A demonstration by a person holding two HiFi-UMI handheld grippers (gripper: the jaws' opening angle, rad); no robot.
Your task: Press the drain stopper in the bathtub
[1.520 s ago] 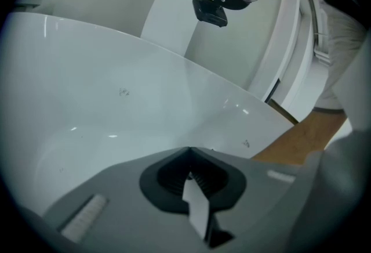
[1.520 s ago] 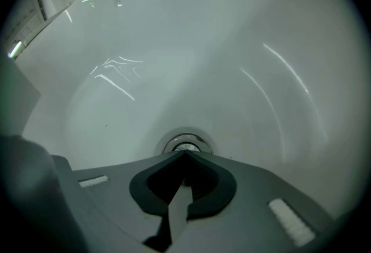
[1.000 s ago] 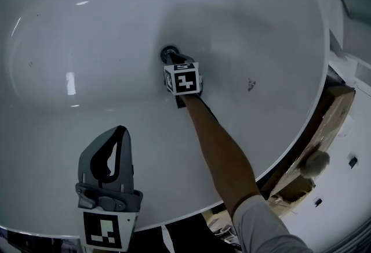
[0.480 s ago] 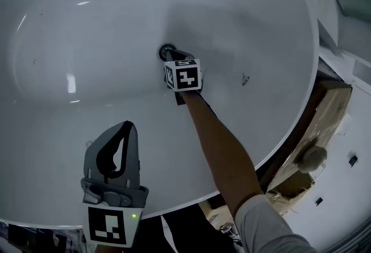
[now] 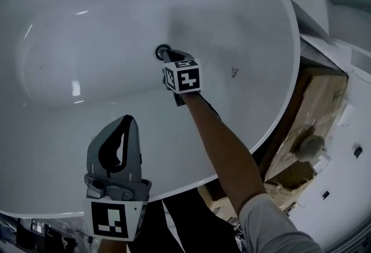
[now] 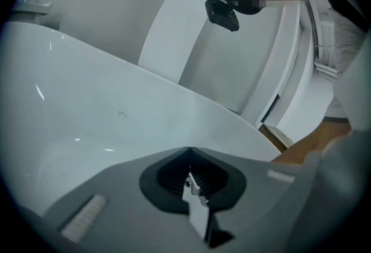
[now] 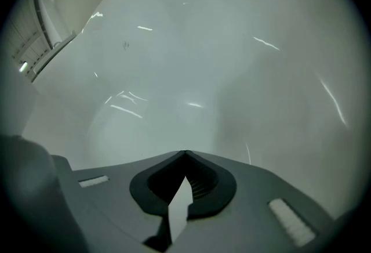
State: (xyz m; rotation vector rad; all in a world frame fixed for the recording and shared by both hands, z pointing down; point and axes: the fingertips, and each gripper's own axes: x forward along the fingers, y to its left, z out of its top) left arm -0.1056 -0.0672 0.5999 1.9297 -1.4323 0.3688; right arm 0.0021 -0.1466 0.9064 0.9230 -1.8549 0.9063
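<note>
White bathtub [image 5: 249, 20] fills most of the head view: glossy, oval, with a few dark specks [image 5: 234, 72] on its floor. Drain stopper [image 5: 162, 50] sits on the tub bottom, a small dark round ring roughly mid-basin, above the middle of the head view.

Right tongs [image 5: 168, 55] reach deep into the tub. Their tips are right at the stopper's lower-right edge and look to be touching it; can't tell how hard. Right marker cube [image 5: 182, 79] sits just behind the tips. The person's bare forearm [image 5: 223, 147] runs from it down to a grey sleeve [image 5: 269, 228] at lower right. In the right gripper view the right tongs [image 7: 185, 154] are pressed together, tip to tip, pinching nothing, with only pale tub surface and light streaks beyond. Stopper can't be made out in that view.

Left tongs [image 5: 128, 120] hang over the near side of the tub, well apart from the stopper. They are grey and point up the view, with the left marker cube [image 5: 113, 220] at the bottom edge. In the left gripper view the left tongs [image 6: 188, 152] are also pressed together with nothing between them, and the bathtub's white wall slopes across behind.

Cardboard box [image 5: 319, 112] stands outside the tub on the right, just beside the rim.
</note>
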